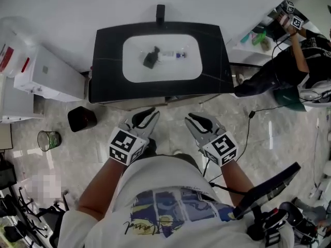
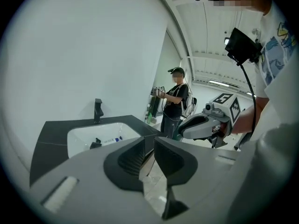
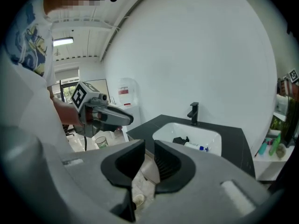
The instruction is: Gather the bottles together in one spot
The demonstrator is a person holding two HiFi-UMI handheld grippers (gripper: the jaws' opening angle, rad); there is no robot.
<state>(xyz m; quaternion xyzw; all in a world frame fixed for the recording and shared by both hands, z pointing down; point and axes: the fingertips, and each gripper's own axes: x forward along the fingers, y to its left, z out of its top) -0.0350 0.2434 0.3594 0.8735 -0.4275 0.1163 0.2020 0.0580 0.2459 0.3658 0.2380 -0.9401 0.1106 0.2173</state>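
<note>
Head view, from the left: a black bin [image 1: 81, 119] and a greenish clear cup [image 1: 48, 140] stand on the floor [image 1: 269, 133]; I can't make out what is inside either. Next is the black desk [image 1: 106, 56] against the wall, with a white basin [image 1: 134, 71] sunk into it and a tap [image 1: 160, 13] behind. In the basin lie a dark item [image 1: 151, 58] and, just to its right, a clear bottle [image 1: 173, 55] with a blue cap, on its side. Both are well apart from my grippers, which hang over the floor in front of the desk. The left gripper [image 1: 147, 117] has its fingers parted by a narrow slit, with nothing in it. The right gripper [image 1: 199, 122] looks the same: a small gap, empty. At far right another person [image 1: 289, 66] stands by a shelf [image 1: 248, 45].
</note>
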